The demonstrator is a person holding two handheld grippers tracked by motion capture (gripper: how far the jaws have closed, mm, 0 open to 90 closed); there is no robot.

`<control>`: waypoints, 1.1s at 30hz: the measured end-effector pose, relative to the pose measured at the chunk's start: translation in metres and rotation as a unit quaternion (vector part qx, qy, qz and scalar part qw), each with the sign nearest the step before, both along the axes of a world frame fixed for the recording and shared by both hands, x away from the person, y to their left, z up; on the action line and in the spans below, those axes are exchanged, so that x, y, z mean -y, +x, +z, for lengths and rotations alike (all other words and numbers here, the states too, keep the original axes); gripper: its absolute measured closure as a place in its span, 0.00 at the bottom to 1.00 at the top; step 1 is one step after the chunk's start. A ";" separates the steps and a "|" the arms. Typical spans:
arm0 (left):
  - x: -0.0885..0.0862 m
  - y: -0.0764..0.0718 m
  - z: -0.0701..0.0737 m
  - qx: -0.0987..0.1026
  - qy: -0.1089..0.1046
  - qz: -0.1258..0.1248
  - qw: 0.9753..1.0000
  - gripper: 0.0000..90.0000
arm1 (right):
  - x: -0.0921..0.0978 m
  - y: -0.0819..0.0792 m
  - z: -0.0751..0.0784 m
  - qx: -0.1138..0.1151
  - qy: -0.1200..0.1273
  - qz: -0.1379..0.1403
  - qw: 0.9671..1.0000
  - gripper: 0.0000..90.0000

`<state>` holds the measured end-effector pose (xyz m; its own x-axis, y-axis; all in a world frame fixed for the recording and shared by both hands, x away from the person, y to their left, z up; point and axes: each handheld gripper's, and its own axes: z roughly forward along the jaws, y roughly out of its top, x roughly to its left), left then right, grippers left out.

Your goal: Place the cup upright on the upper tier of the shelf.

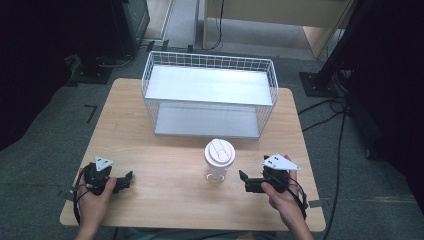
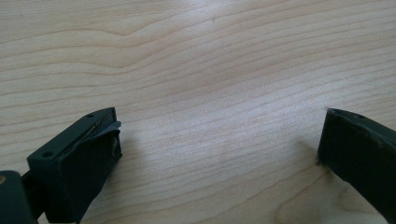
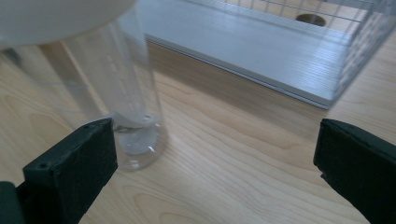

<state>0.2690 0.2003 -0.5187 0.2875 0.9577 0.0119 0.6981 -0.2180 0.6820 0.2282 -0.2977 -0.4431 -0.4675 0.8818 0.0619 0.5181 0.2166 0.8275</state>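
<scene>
Clear plastic makes the cup [image 1: 219, 161] hard to read from the high view: its white lid stands out, while the see-through body below nearly melts into the wood. It stands upright on the desk [image 1: 165, 145], near the middle, just in front of the white wire rack [image 1: 210, 95] and apart from it. In the right gripper view the cup [image 3: 126, 107] sits at the left, its lid cut off by the top edge and blurred, its base partly hidden behind the left jaw; whether anything is inside cannot be made out.

The right claw [image 1: 244, 179] rests low by the desk's near right side, a hand wrapped around its rear so that much of its body is hidden. Its jaws stand wide apart with nothing between them, and the cup lies just beside them, not touched. In its own view the right claw [image 3: 215, 163] faces the rack's lower shelf [image 3: 261, 51], whose far end runs out of frame.

The left claw [image 1: 128, 179] lies well apart from the cup, toward the near left side, also half covered by a hand. Seen along itself, the left claw [image 2: 217, 154] is spread open over bare wood grain, both jaws cropped by the frame's edges.
</scene>
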 end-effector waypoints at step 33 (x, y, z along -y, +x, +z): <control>0.000 0.000 0.000 0.000 0.000 -0.001 1.000 0.00 | -0.056 0.014 -0.004 0.003 0.047 0.077 0.996 0.00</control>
<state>0.2691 0.2004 -0.5186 0.2888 0.9573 0.0122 0.6983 -0.2193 0.6814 0.2421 -0.2417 -0.4472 -0.5973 0.7900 0.1381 0.4797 0.2140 0.8509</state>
